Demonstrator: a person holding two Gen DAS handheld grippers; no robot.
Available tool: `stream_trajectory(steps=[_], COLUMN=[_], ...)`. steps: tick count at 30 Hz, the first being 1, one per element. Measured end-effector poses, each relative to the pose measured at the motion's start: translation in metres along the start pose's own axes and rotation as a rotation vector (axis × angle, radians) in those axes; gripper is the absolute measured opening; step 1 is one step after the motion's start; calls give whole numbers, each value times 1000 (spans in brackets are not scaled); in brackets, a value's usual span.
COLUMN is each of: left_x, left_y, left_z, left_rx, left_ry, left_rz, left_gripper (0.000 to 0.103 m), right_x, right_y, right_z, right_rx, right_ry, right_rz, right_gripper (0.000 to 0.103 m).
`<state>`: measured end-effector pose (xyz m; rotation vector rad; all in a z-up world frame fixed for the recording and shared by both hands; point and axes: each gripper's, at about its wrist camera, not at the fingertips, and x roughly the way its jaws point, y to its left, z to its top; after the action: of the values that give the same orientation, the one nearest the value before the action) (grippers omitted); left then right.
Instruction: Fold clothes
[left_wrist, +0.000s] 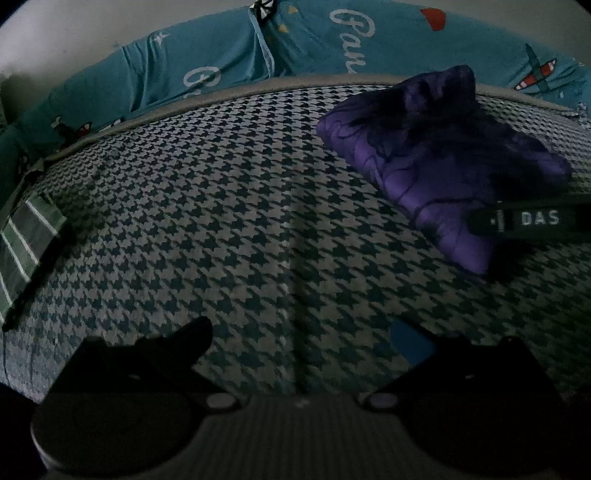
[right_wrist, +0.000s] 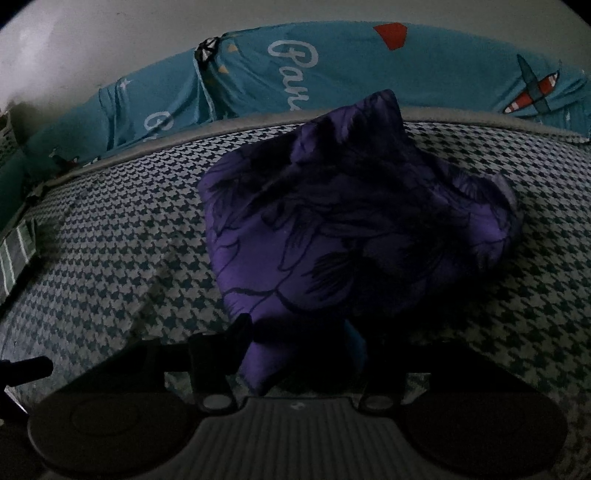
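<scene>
A purple garment (right_wrist: 332, 229) with dark flower outlines lies folded in a thick bundle on the houndstooth bed cover (right_wrist: 110, 251). Its near corner runs in between the fingers of my right gripper (right_wrist: 297, 328), and the fabric fills the gap from the left finger (right_wrist: 236, 336) to the blue-padded right one. In the left wrist view the same garment (left_wrist: 424, 155) is at the upper right. My left gripper (left_wrist: 303, 328) hovers over bare cover to its left, jaws wide apart with nothing between them.
Teal printed bedding (left_wrist: 229, 55) with white lettering runs along the far edge of the bed under a pale wall. A green striped cloth (left_wrist: 22, 243) lies at the left edge. The black, DAS-marked body of the other gripper (left_wrist: 532, 219) juts in from the right.
</scene>
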<state>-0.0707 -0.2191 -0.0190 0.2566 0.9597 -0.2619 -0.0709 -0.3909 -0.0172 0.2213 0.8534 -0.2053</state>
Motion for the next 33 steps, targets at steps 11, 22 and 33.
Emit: stream_trajectory(steps=[11,22,33], left_x=[26,43,59], left_y=[11,19,18], left_z=[21,45,61], left_rx=[19,83,135], left_ry=[-1,-17,-18], left_rz=[-1,12,6], left_gripper=[103,103,103], right_x=[7,0,-6], right_y=[-13,-23,-39], right_z=[11,18,25], right_rx=[54,113,154], right_ry=[31,20,-20], right_rz=[22,33,-16], right_gripper=[61,61,61])
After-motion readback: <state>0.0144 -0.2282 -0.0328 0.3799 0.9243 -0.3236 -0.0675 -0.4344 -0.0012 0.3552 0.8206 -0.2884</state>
